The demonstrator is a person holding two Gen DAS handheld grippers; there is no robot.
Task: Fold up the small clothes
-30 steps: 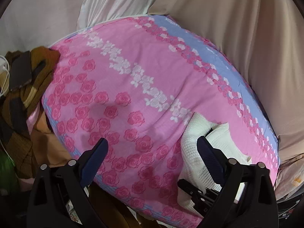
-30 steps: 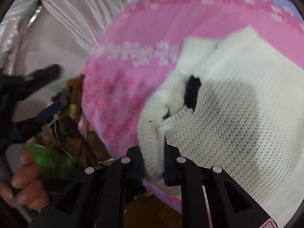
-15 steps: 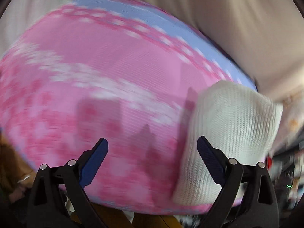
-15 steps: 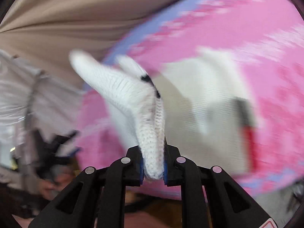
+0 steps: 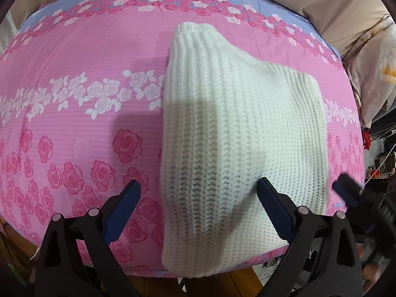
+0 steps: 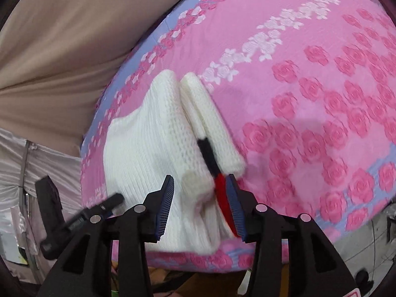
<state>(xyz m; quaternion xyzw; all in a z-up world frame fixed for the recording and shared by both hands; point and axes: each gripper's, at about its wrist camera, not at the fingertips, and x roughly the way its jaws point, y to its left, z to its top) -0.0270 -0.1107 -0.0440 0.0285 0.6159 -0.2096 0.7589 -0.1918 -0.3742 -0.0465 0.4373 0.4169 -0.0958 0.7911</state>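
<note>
A small white knitted garment lies folded on the pink rose-patterned cloth. My left gripper is open just above its near end, one finger on each side. In the right wrist view the same garment shows a black and red patch along a fold. My right gripper is open over the garment's near edge, jaws apart and holding nothing. The right gripper also shows at the right edge of the left wrist view.
Beige cloth hangs behind the covered surface. Pale bedding is piled at the far right. The surface's front edge drops off just under both grippers. The left gripper shows blurred at the lower left of the right wrist view.
My right gripper carried a pinched part of the white garment over, laid it down folded and opened. My left gripper swung right from the brown clothes pile to over the garment.
</note>
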